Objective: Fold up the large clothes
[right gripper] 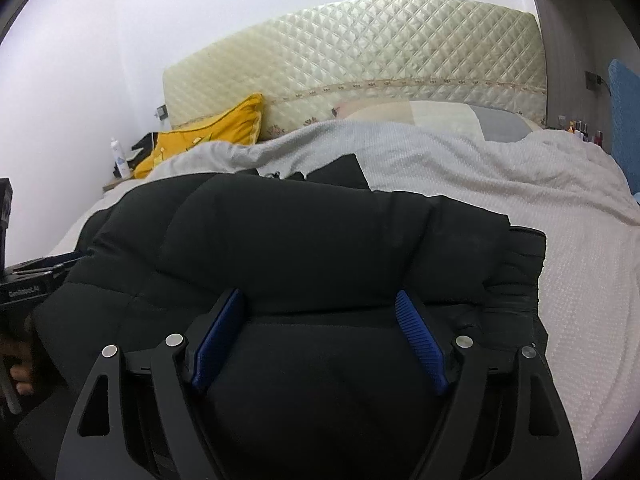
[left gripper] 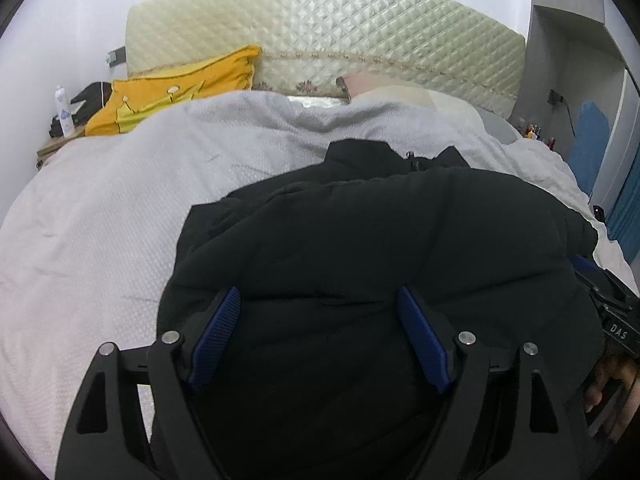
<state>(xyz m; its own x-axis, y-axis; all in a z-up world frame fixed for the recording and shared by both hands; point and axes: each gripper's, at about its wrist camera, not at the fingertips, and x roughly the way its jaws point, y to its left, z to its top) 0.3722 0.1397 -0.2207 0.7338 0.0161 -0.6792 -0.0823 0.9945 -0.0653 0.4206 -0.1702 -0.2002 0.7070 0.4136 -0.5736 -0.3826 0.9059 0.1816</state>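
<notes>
A black padded jacket (left gripper: 360, 220) lies folded on the bed, its collar and zip at the far end. In the left wrist view my left gripper (left gripper: 317, 294) is at the jacket's near part, jaws wide, with thick padding filling the gap and bulging against both blue pads (left gripper: 216, 336). The right wrist view shows the same jacket (right gripper: 300, 232) and my right gripper (right gripper: 319, 295) holding a thick padded fold the same way. Each view catches the other hand-held gripper at its edge, with a person's fingers on it.
A pale grey bed cover (left gripper: 100, 240) spreads around the jacket. A yellow pillow (left gripper: 172, 88) and a quilted cream headboard (left gripper: 320, 20) stand at the far end. A white bottle (left gripper: 64, 112) sits on a bedside stand at far left. Small bottles and a blue panel (right gripper: 624, 120) are at far right.
</notes>
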